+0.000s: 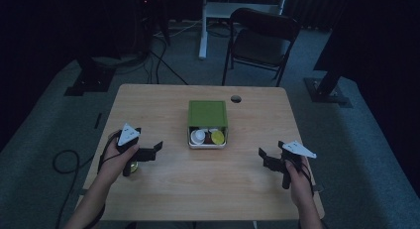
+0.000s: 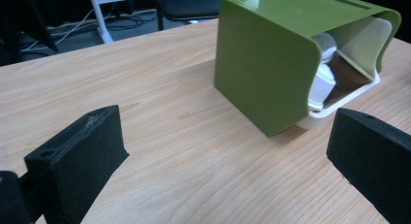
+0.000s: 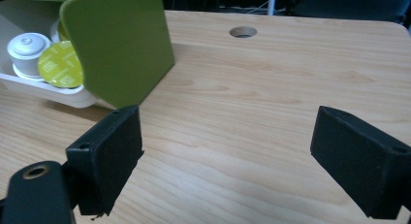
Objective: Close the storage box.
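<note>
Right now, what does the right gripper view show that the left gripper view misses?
The right gripper view shows a yellow-green capsule, a white capsule and the round hole in the table. The left gripper view shows a brown capsule and the box's flat green top. Both share the green box, the wooden table, and open black jaws holding nothing.

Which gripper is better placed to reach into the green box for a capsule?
Right, probably. The right gripper sees into the box's open front, with the yellow capsule near its jaw. The left gripper, equally open, mostly faces the box's closed green side.
</note>
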A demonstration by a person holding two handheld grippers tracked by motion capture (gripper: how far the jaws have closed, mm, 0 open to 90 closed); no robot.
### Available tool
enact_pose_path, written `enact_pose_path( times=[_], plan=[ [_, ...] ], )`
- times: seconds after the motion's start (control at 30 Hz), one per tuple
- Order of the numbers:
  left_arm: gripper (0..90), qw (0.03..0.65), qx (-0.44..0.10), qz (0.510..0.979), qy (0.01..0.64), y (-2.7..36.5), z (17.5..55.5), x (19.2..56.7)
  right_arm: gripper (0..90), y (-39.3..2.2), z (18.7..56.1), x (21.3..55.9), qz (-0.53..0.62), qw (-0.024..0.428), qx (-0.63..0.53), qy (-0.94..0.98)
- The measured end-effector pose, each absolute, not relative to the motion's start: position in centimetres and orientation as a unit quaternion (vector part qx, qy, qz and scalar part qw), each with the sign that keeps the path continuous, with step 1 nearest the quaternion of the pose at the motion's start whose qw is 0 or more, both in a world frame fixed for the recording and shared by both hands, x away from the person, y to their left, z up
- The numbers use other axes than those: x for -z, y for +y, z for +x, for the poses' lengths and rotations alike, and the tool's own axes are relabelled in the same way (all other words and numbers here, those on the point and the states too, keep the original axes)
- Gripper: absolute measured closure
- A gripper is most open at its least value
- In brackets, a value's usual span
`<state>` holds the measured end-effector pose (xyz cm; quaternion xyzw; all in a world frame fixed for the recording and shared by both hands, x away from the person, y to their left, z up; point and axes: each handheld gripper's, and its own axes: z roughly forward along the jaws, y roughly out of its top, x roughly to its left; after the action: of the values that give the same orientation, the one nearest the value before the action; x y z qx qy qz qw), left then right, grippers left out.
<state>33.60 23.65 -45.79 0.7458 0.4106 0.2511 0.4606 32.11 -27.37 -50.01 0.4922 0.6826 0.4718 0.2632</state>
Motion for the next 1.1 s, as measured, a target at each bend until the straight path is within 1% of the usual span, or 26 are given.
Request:
enact_pose_path(
  times=[0.27,0.47,0.7,0.97,1.1],
  plan=[
    [0.3,0.460,-0.259,0.732,0.430,25.5,32.9,45.9,11.2,-29.0,31.1,50.7,0.514,0.269,-0.468,0.666],
    [0.3,0.447,-0.266,0.732,0.440,27.1,32.1,46.2,11.1,-30.0,30.1,50.8,0.521,0.280,-0.461,0.661],
    [0.3,0.434,-0.276,0.728,0.454,29.4,30.9,46.4,11.2,-31.2,29.0,51.7,0.539,0.281,-0.444,0.658],
    [0.3,0.422,-0.280,0.714,0.484,32.0,29.7,47.5,11.2,-32.2,28.0,52.6,0.554,0.285,-0.428,0.655],
    [0.3,0.411,-0.280,0.715,0.492,32.9,29.0,48.2,11.1,-32.7,27.6,52.8,0.559,0.287,-0.424,0.653]
  ],
)
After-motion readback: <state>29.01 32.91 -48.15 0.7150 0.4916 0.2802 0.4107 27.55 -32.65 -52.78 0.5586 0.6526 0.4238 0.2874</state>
